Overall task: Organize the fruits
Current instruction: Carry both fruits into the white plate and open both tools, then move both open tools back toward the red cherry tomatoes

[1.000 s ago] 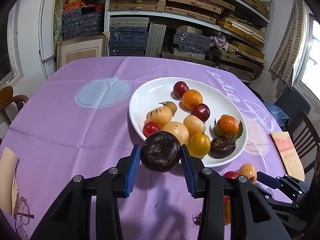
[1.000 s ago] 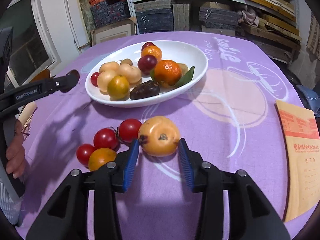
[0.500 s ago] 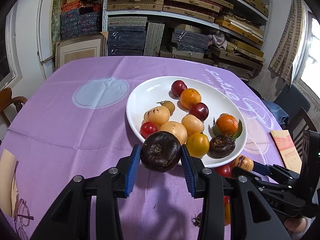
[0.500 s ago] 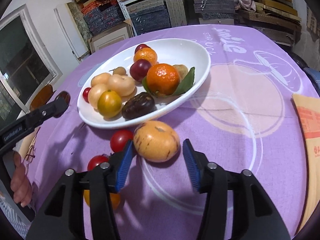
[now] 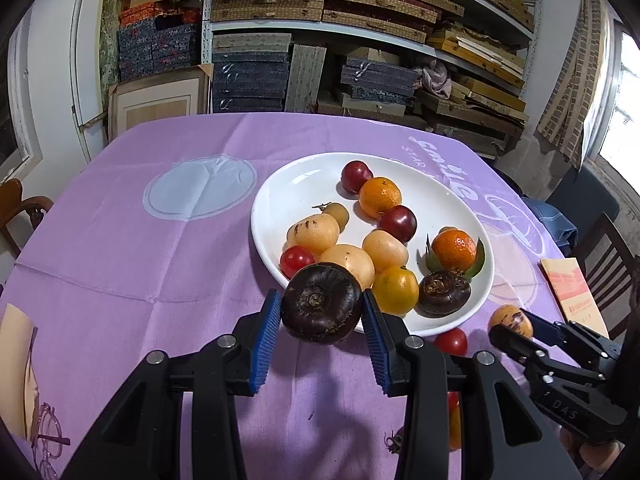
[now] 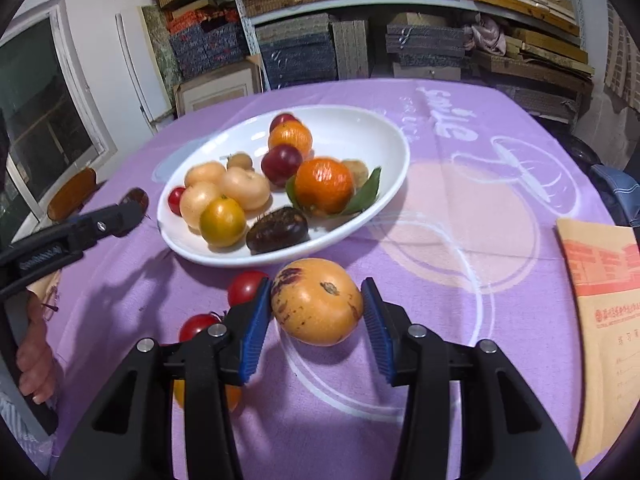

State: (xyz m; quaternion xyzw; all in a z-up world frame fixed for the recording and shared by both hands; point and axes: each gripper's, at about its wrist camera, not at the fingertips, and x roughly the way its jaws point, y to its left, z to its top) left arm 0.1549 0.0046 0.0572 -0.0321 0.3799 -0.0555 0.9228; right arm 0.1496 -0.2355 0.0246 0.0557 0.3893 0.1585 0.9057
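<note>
My left gripper (image 5: 320,316) clamped a dark purple round fruit (image 5: 321,303). My right gripper (image 6: 316,312) was closing, its blue pads touching a blotched orange-yellow fruit (image 6: 317,301) before the white oval plate (image 6: 384,200).

Black tool (image 5: 320,332), ribbed blue pads (image 5: 264,344)

The word "smile" is printed in white on the purple tablecloth (image 6: 456,120), seen from its far side in both views. "DAS" is marked on the black body of the right gripper (image 5: 516,328). Red print on the tan envelope (image 6: 608,280) cannot be read.
</note>
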